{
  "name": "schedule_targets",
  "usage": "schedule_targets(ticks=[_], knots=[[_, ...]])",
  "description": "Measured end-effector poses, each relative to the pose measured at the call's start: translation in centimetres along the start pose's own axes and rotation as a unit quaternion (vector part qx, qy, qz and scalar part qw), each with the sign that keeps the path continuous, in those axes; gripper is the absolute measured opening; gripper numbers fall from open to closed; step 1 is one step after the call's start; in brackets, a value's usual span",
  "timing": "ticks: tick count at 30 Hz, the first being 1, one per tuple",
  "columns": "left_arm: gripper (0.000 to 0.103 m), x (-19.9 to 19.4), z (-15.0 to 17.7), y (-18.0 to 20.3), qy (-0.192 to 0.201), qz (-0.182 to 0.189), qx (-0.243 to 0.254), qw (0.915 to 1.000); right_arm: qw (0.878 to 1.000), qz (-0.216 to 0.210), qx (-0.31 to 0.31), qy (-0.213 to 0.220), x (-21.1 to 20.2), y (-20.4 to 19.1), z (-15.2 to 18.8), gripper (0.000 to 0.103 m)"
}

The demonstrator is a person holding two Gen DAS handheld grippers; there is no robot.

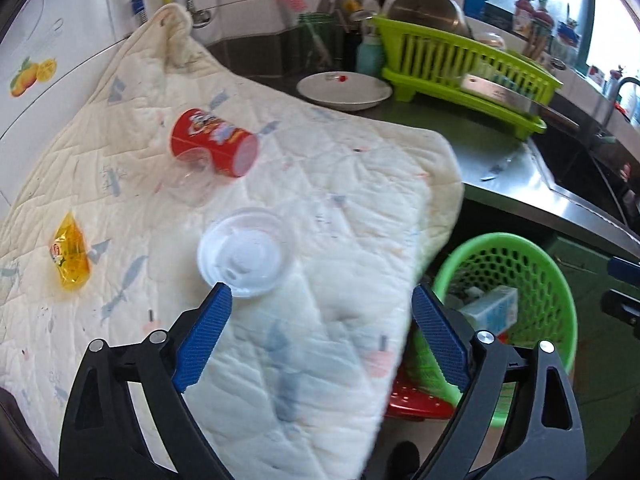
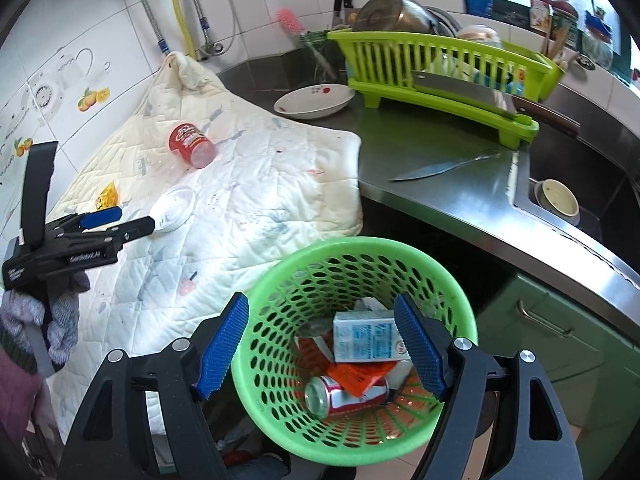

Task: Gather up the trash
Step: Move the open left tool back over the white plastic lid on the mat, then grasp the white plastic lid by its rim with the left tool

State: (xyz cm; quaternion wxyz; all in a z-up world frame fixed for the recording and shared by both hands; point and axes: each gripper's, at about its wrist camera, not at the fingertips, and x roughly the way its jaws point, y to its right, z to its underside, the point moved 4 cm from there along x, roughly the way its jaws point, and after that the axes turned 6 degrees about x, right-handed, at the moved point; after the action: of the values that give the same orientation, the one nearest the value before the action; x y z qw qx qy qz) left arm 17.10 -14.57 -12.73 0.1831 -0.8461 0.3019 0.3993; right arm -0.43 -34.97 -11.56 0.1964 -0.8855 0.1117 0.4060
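Inside, green basket, carton, can

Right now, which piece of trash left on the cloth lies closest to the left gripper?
The white plastic lid, just off the left gripper's left fingertip. The red can and the yellow packet lie farther off.

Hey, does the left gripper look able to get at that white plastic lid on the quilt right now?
Probably yes. The left gripper is wide open and empty, and the white lid lies flat on the quilt just ahead of its left finger, with nothing on top or in between.
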Motion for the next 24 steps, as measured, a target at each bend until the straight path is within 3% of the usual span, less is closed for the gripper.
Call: schedule_targets(ticks=[8, 24], knots=[[0.094, 4.0, 0.2, -4.9, -0.029, -0.003, -0.007, 0.9995, 1.0, -0.005, 0.004, -0.012, 1.8, -1.8, -0.7, 0.073], [0.094, 9.5, -0.8, -5.6, -0.061, 0.025, 0.055, 0.9963, 1.0, 0.001, -0.002, -0.029, 4.8, -5.0, -2.3, 0.073]])
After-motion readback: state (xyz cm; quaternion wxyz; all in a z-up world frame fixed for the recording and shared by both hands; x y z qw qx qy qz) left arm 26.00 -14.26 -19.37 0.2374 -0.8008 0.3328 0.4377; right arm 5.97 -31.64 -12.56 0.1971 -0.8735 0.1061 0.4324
